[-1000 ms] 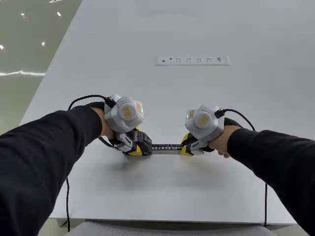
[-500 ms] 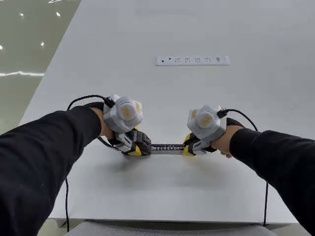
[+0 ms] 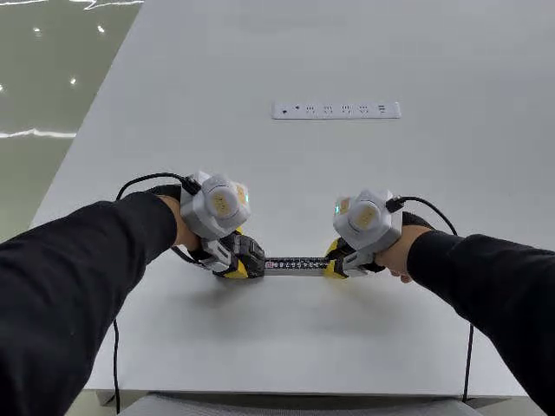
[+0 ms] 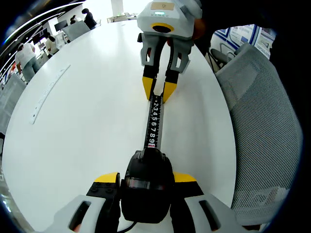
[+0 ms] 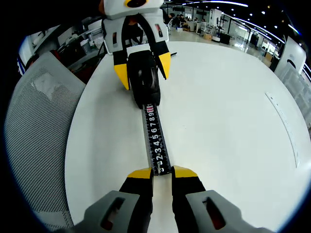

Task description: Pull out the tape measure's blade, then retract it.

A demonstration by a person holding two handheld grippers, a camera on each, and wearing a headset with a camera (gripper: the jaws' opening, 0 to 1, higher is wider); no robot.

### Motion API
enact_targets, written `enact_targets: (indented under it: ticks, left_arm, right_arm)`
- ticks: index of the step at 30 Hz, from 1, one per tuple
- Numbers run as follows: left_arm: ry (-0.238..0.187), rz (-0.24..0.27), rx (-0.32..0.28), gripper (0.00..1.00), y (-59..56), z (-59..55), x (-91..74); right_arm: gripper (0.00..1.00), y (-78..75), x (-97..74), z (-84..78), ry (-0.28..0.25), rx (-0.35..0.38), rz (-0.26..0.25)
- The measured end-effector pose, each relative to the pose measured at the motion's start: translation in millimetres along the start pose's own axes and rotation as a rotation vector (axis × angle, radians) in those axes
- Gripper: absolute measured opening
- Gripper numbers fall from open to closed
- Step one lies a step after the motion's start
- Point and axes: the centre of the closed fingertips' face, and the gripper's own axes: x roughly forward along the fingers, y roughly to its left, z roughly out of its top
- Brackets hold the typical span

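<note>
Tape measure stretched between two grippers at the near edge of a white table, blade partly out.
Left gripper: jaws clenched on the black case, one yellow tip on each side of it. Right gripper: jaws closed on the blade's free end. The two grippers face each other along the table edge. The blade runs straight between them, black face with white digits up; whether it touches the tabletop, cannot tell. A white power strip lies farther up the table, well apart. A grey mesh chair stands beside the table's edge.
</note>
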Motion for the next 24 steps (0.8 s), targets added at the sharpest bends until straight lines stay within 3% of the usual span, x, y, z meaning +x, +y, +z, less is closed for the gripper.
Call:
enact_targets:
  ticks: [16,20,24]
  left_arm:
    - [-0.006,0.003,-0.002,0.36,2.4,0.2,2.2]
    - [-0.013,0.006,-0.015,0.36,5.3,0.7,3.5]
    - [-0.013,0.002,-0.018,0.35,4.5,1.0,2.9]
  right_arm:
    - [0.1,-0.4,-4.7,-5.8,0.002,0.017,0.004]
    - [0.12,-1.2,-3.1,-4.7,0.091,-0.08,0.013]
    - [0.12,-2.3,-1.4,-2.8,0.079,-0.082,0.014]
